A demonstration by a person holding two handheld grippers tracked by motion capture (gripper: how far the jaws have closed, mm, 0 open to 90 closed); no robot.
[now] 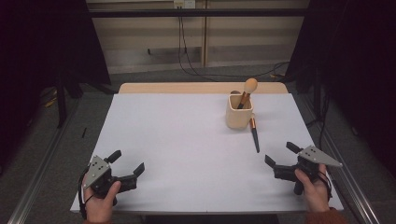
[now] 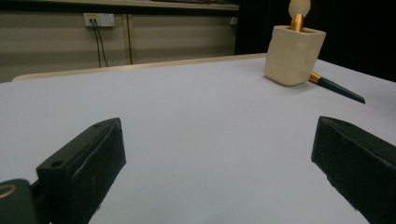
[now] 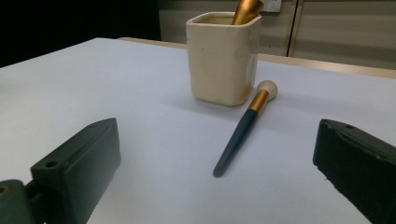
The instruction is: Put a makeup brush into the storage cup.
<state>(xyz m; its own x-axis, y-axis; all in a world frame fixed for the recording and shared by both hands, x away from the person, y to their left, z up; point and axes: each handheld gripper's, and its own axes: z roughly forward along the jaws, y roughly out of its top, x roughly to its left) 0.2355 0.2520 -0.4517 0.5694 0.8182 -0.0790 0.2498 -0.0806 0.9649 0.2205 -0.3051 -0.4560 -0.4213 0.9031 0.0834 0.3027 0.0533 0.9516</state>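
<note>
Lower part of the gold-ferruled brush with the pale rounded head (image 1: pixel 248 91) hidden inside the cream square ceramic cup (image 1: pixel 238 116); head cut off by the top edge above that cup in the right gripper view. Head end of the dark-handled makeup brush lying on the white table (image 2: pixel 337 87) concealed behind the cup in the left gripper view. Cup's contents otherwise too small to tell.

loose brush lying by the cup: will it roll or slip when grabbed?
The brush probably rolls if nudged sideways: its handle looks round and tapers to a thin tip. It looks stiff and light, with a smooth surface, so it may slip. Its head lies close to the cup, which crowds a grasp there.
</note>
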